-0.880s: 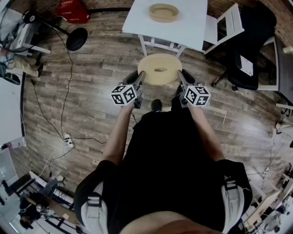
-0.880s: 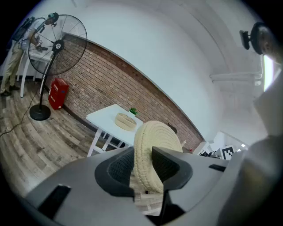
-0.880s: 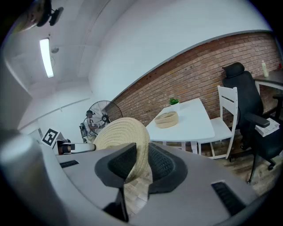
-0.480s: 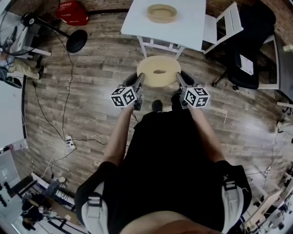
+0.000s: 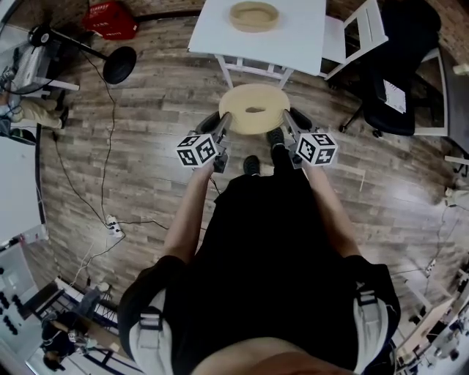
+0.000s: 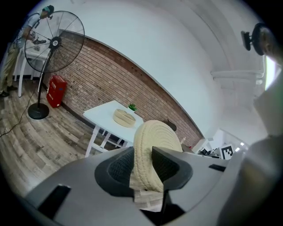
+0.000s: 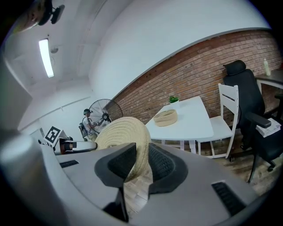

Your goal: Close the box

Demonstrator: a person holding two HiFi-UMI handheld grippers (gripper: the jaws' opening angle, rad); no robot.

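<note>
Head view: left gripper point(image 5: 222, 126) and right gripper point(image 5: 287, 123) clamp opposite rims of the lid point(image 5: 254, 108), above the floor point(image 5: 146, 154), short of desk's point(image 5: 297, 40) near edge. Box point(image 5: 254, 16) sits well back from that edge, bare top around it.

The head view looks steeply down from above the person point(image 5: 256, 249), so the floor point(image 5: 146, 183) fills most of the frame and the white counter point(image 5: 293, 36) sits far off at the top edge. The left gripper view rides just behind the left tongs point(image 6: 143, 165) and faces forward along them, with the woven lid point(image 6: 152, 141) very near at centre. The right gripper view does the same behind the right tongs point(image 7: 139, 165). All three views share the lid, the counter and the round basket point(image 7: 166, 117) on it. Both gripper views also catch the standing fan point(image 6: 55, 42).
</note>
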